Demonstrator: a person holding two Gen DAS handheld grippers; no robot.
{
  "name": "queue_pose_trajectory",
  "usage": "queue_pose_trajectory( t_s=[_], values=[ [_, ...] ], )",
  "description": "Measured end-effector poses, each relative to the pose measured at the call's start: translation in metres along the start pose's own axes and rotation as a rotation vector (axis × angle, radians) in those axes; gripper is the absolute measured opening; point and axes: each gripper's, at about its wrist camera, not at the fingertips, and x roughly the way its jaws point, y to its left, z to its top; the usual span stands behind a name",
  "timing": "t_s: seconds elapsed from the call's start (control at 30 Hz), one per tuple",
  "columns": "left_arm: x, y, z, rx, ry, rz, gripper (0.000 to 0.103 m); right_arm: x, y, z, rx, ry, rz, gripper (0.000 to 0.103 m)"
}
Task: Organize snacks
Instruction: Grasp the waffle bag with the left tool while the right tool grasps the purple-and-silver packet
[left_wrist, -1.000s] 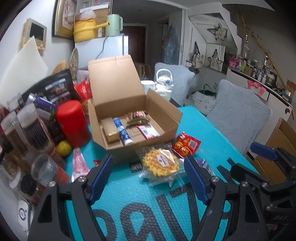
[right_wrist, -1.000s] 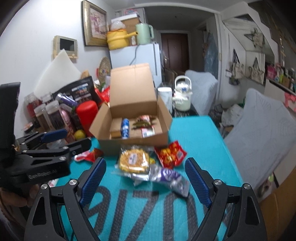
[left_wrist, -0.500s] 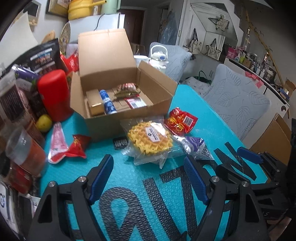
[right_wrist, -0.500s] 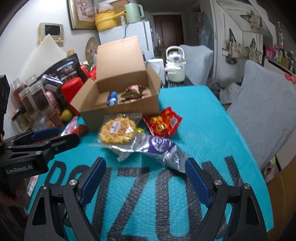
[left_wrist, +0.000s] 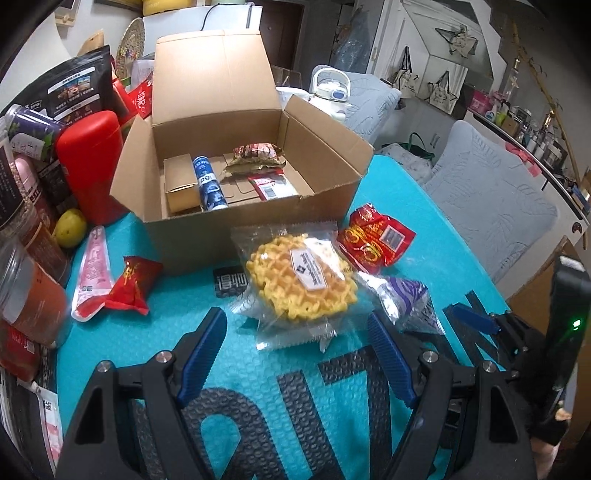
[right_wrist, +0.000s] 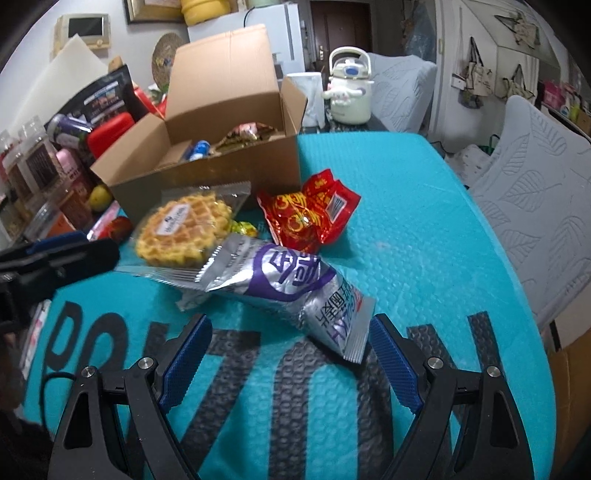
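Both grippers hang with jaws spread and empty: the left gripper (left_wrist: 295, 354) just short of the clear-wrapped round yellow waffle (left_wrist: 301, 280), the right gripper (right_wrist: 291, 354) at the silver-and-purple foil snack pouch (right_wrist: 280, 284). Both packets lie on the turquoise bubble-textured table (right_wrist: 424, 266) in front of the open brown cardboard box (left_wrist: 221, 155) — the pouch overlapping the waffle's wrapper. Likely trouble: slick foil squirting from the pads, or one lift dragging the other packet — even the red crinkled snack bag (right_wrist: 306, 214) beside them
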Motion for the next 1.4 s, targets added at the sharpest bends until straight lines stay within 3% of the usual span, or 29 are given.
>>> queue_pose_trajectory(
  t_s=[0.47, 0.5, 0.57, 0.77, 0.9, 1.0, 1.13, 1.27, 1.3, 1.37, 1.4],
  values=[
    [0.046, -0.01, 0.025, -0.014, 0.074, 0.03, 0.079, 0.047, -0.003, 0.017, -0.114, 0.037, -0.006, 0.087],
    [0.051, -0.011, 0.026, -0.015, 0.085, 0.031, 0.079, 0.048, -0.004, 0.017, -0.116, 0.036, -0.006, 0.085],
    [0.057, -0.012, 0.027, -0.017, 0.097, 0.038, 0.079, 0.048, -0.008, 0.017, -0.115, 0.026, -0.012, 0.071],
    [0.069, -0.013, 0.031, -0.022, 0.116, 0.071, 0.079, 0.039, -0.023, 0.019, -0.066, -0.014, -0.004, 0.051],
    [0.075, -0.014, 0.034, -0.017, 0.13, 0.083, 0.08, 0.032, -0.034, 0.02, -0.013, -0.023, 0.001, 0.048],
    [0.083, -0.016, 0.035, -0.012, 0.153, 0.095, 0.088, 0.025, -0.04, 0.021, 0.004, -0.035, 0.012, 0.047],
    [0.102, -0.016, 0.033, -0.031, 0.233, 0.062, 0.091, 0.02, -0.041, 0.02, 0.017, -0.04, 0.011, 0.047],
    [0.099, -0.018, 0.03, -0.031, 0.188, 0.074, 0.091, 0.019, -0.043, 0.019, 0.03, -0.036, 0.004, 0.047],
    [0.098, -0.019, 0.029, -0.026, 0.175, 0.077, 0.091, 0.018, -0.044, 0.018, 0.034, -0.035, 0.002, 0.046],
    [0.091, -0.022, 0.027, -0.007, 0.141, 0.064, 0.072, 0.017, -0.046, 0.017, 0.045, -0.034, 0.001, 0.046],
    [0.088, -0.024, 0.027, -0.001, 0.128, 0.069, 0.068, 0.016, -0.047, 0.016, 0.05, -0.034, 0.0, 0.046]
  ],
)
